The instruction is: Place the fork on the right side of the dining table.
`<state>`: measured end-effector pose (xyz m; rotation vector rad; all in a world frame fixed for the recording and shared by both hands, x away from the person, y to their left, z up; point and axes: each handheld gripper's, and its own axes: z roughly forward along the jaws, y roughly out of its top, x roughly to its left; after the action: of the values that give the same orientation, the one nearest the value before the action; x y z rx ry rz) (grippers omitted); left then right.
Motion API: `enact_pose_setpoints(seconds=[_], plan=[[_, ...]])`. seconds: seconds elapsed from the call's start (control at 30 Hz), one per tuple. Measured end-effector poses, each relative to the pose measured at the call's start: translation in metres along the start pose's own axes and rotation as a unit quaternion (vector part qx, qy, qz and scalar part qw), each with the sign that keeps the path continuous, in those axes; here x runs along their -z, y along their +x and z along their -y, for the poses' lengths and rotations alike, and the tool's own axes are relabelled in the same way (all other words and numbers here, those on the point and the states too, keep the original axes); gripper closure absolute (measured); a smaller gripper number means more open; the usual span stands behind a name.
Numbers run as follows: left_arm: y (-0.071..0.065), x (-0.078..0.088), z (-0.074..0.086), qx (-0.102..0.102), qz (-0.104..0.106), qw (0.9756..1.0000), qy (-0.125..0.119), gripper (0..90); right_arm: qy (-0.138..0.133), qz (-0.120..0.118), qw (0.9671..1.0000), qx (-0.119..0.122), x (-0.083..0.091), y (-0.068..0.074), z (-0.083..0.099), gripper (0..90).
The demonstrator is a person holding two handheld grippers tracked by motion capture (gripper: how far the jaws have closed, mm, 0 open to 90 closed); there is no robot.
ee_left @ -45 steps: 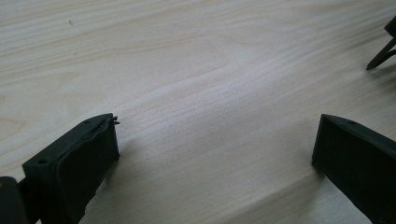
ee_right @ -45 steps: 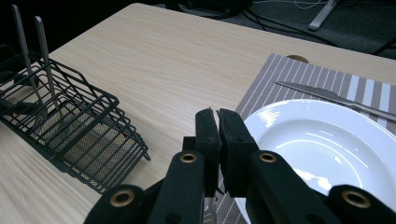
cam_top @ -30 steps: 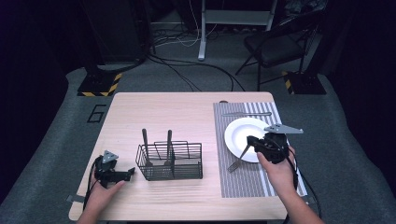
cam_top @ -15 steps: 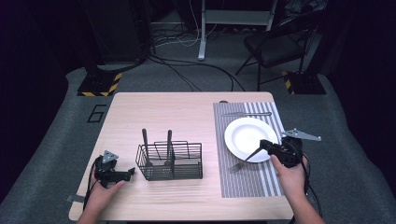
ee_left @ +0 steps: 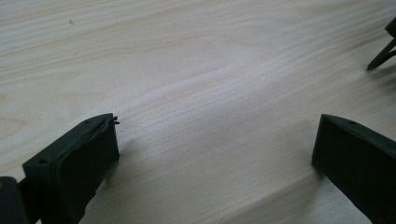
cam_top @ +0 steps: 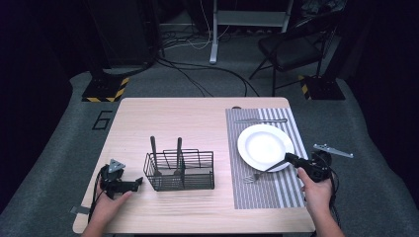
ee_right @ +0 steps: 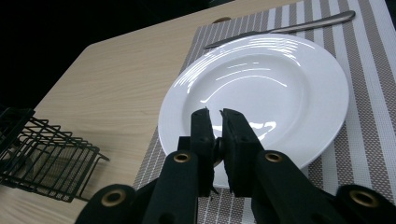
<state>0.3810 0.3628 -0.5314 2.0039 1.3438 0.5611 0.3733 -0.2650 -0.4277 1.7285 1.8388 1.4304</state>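
Since a moment ago, our right gripper (cam_top: pixel 289 159) has swung its fork (cam_top: pixel 262 172) down beside the plate (cam_top: pixel 264 145), jaws clamped on the handle, likely to set it there. Our left gripper (ee_left: pixel 212 154) rests open on the table (cam_top: pixel 197 123), out of the way.

Bare bench (cam_top: pixel 197 113) lies open at my twelve o'clock; the wire basket (cam_top: pixel 180 170) blocks three, beside my left jaws.

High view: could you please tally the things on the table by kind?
Plate: 1
Placemat: 1
Wire basket: 1
Cutlery: 4 (knife, fork, two upright utensils in the basket)
Total: 7
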Motion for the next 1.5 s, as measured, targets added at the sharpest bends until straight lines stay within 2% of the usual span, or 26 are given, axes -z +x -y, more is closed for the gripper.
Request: enact_pose_setpoints(seconds=[0.2, 0.47, 0.67, 0.9, 1.17, 1.23, 1.5], plan=[[0.000, 0.000, 0.000, 0.000, -0.001, 1.0000, -0.001, 0.1, 0.001, 0.004, 0.9998, -0.018, -0.002, -0.018, 0.008, 81.6], [0.000, 0.000, 0.000, 0.001, -0.001, 1.0000, -0.001, 0.1, -0.002, -0.009, 0.9983, -0.058, -0.006, -0.039, 0.020, 81.1], [0.000, 0.000, 0.000, 0.001, -0.002, 1.0000, -0.002, 0.1, -0.009, -0.015, 0.9971, -0.074, -0.007, -0.048, 0.028, 80.9], [0.000, 0.000, 0.000, 0.001, -0.002, 1.0000, -0.001, 0.1, -0.013, -0.035, 0.9939, -0.104, -0.010, -0.056, 0.036, 81.2], [0.000, 0.000, 0.000, 0.001, -0.002, 1.0000, -0.001, 0.1, -0.009, -0.025, 0.9935, -0.111, -0.014, -0.061, 0.043, 78.2], [0.000, 0.000, 0.000, 0.001, -0.002, 1.0000, -0.001, 0.1, -0.007, -0.023, 0.9925, -0.120, -0.015, -0.063, 0.045, 77.6], [0.000, 0.000, 0.000, 0.001, -0.002, 1.0000, -0.001, 0.1, -0.011, -0.033, 0.9813, -0.189, -0.016, -0.071, 0.054, 76.0]])
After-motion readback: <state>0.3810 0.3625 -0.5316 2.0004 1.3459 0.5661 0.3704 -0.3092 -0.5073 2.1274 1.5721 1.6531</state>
